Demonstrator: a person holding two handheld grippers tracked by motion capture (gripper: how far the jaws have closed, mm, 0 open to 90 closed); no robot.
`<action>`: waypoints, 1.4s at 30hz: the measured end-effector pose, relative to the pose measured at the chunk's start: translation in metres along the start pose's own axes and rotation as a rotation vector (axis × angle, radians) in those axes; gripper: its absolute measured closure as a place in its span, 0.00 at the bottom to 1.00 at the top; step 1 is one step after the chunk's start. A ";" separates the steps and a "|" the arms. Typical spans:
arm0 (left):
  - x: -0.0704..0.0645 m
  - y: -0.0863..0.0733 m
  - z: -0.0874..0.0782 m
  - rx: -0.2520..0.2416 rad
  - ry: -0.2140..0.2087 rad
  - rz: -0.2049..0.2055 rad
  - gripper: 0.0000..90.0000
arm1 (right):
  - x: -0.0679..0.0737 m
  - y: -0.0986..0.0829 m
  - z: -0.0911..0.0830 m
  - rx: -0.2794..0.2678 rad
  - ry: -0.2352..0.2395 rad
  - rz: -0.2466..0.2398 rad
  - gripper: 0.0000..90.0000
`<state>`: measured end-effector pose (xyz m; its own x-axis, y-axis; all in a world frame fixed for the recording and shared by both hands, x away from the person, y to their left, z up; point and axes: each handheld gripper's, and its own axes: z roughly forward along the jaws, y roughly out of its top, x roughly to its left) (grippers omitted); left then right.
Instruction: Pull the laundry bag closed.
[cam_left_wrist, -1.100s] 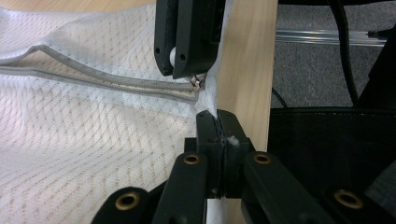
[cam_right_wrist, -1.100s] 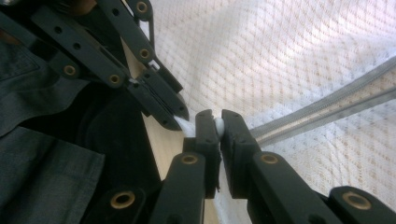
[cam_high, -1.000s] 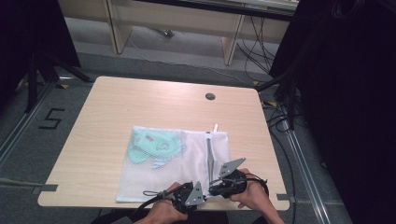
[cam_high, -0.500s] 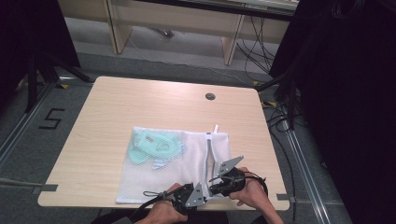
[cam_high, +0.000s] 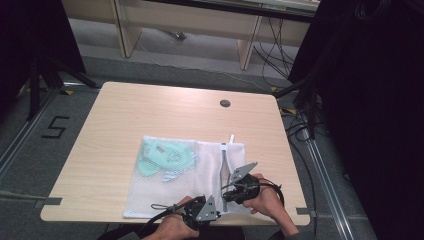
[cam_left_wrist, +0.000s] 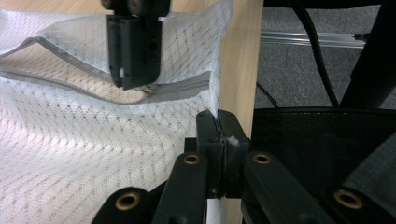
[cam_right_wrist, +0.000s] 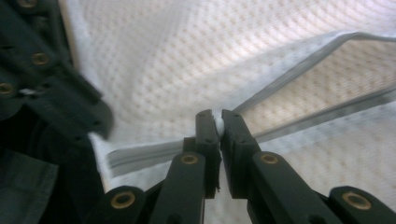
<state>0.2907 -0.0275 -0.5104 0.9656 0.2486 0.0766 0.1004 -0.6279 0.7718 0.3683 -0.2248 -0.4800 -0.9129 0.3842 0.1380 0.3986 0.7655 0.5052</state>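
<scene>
Since the earlier frames the right claw has slid down the zipper line toward the counter's near edge, and the left claw has stayed at the near corner of the bag. The white mesh bag lies flat on the pale wood-grain counter, its weave a fine diamond net, slack and softly rumpled ahead of both claws. The left claw is pressed together on the bag's edge, which rises just above its tips in the left gripper view, beside the counter's edge. The right claw is pinching a small white zipper pull between its tips in the right gripper view. A grey zipper runs away from that claw in two tape lines that part into a long open slit showing the counter through the mesh layer below. Pale green fabric pieces sit inside the bag, well beyond and to the left of both claws. A small dark round grommet is set in the counter far beyond the claws.
</scene>
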 end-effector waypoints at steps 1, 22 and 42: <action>0.000 0.000 0.000 -0.002 -0.001 0.001 0.99 | -0.001 0.001 0.002 -0.008 -0.008 -0.002 0.96; 0.000 0.000 -0.006 -0.003 -0.014 -0.002 0.99 | -0.022 0.014 0.004 -0.016 -0.051 -0.028 0.96; 0.002 0.000 -0.009 0.005 -0.026 0.004 0.99 | -0.037 0.023 0.005 -0.032 -0.092 -0.038 0.96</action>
<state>0.2904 -0.0201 -0.5044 0.9719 0.2268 0.0635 0.0974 -0.6325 0.7684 0.4118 -0.2192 -0.4781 -0.9146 0.4024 0.0405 0.3599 0.7640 0.5355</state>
